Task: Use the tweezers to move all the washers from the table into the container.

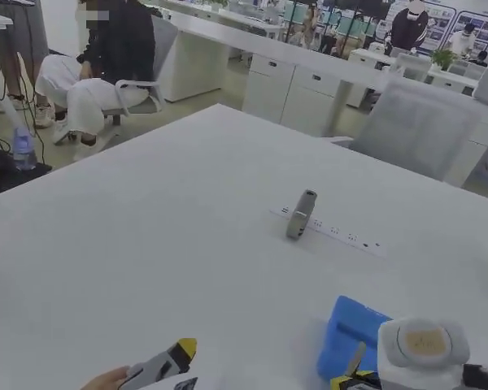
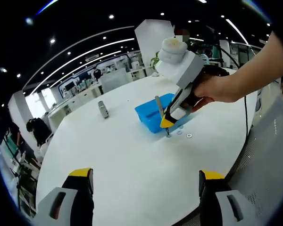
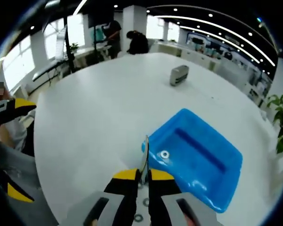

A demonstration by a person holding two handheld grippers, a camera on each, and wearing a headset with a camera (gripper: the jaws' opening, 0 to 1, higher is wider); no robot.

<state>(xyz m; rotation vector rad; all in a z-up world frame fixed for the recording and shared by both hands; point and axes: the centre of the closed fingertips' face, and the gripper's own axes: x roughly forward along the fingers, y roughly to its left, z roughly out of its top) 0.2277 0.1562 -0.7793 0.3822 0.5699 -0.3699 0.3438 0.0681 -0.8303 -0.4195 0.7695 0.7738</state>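
Right hand-held gripper (image 3: 141, 176) is clenched on tweezers (image 3: 144, 157), tips at the container (image 3: 198, 162) rim. One washer (image 3: 165, 154) lies inside, just ahead; at least two washers (image 3: 146, 202) lie on the counter (image 3: 94, 117) beneath its jaws. Left hand-held gripper (image 2: 146, 181) is released, empty, well apart

An open-plan office, this: a big white table (image 1: 146, 244) up front, long white desks (image 1: 301, 97) with drawer units behind it, a grey swivel chair (image 1: 419, 122) alongside. A person (image 1: 106, 57) sits further back, posters (image 1: 480, 28) line the far wall, ceiling spotlights (image 2: 111, 16) run overhead.
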